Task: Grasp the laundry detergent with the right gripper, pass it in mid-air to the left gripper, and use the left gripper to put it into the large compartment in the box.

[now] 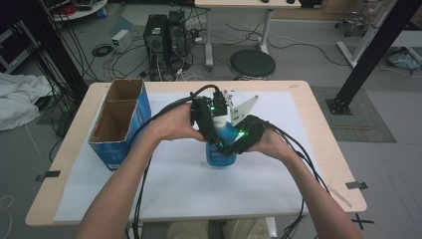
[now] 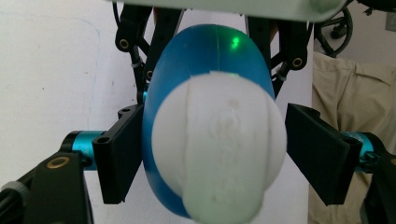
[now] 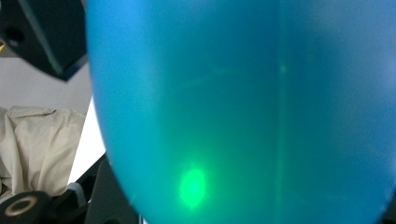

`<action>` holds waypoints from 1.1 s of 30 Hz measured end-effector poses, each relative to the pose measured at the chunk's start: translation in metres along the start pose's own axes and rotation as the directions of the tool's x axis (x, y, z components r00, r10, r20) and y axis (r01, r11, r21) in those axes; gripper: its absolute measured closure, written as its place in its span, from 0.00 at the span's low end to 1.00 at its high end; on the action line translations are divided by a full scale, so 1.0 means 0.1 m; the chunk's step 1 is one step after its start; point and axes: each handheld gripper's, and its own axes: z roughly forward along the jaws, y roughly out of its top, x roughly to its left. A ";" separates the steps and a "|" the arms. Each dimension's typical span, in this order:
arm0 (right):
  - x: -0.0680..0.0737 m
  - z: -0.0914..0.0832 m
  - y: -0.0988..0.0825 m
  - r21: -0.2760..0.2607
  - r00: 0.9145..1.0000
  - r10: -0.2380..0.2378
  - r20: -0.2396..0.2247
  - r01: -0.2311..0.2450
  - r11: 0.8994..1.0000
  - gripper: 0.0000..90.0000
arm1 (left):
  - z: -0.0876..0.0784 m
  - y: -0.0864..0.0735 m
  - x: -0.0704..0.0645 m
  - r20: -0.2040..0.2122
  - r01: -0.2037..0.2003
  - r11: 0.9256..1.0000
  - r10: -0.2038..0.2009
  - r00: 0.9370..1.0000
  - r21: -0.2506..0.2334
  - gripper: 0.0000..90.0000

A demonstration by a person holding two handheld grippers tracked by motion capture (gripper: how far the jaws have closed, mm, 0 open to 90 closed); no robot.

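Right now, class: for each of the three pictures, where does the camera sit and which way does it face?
High view: above the table, facing down; forearms, left gripper, right gripper.
Left gripper view: on that gripper, facing down at the white cap; both jaws.
Right gripper view: pressed up against the bottle's side.
Shared: the blue bottle.

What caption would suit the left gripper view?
Open left gripper straddling the white cap of a blue bottle.

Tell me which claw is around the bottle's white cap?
The left claw: its pads flank the white cap. The right claw grips the blue bottle lower down.
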 end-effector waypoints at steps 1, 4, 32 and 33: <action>0.01 0.01 0.00 0.004 1.000 0.001 -0.001 -0.001 1.000 0.51 | 0.01 0.00 0.00 -0.003 0.001 1.000 -0.001 1.000 0.005 0.25; 0.01 0.02 0.00 0.006 1.000 -0.007 -0.002 0.007 1.000 0.51 | 0.03 0.01 0.00 -0.004 0.001 1.000 -0.001 1.000 0.008 0.26; 0.01 0.09 -0.01 0.014 1.000 0.005 -0.007 -0.004 1.000 0.51 | 0.06 -0.04 0.01 -0.001 0.009 1.000 -0.009 1.000 0.014 0.36; 0.01 0.09 -0.01 0.014 1.000 0.005 -0.008 -0.005 1.000 0.51 | 0.06 -0.04 0.02 -0.004 0.004 1.000 -0.004 1.000 0.015 0.36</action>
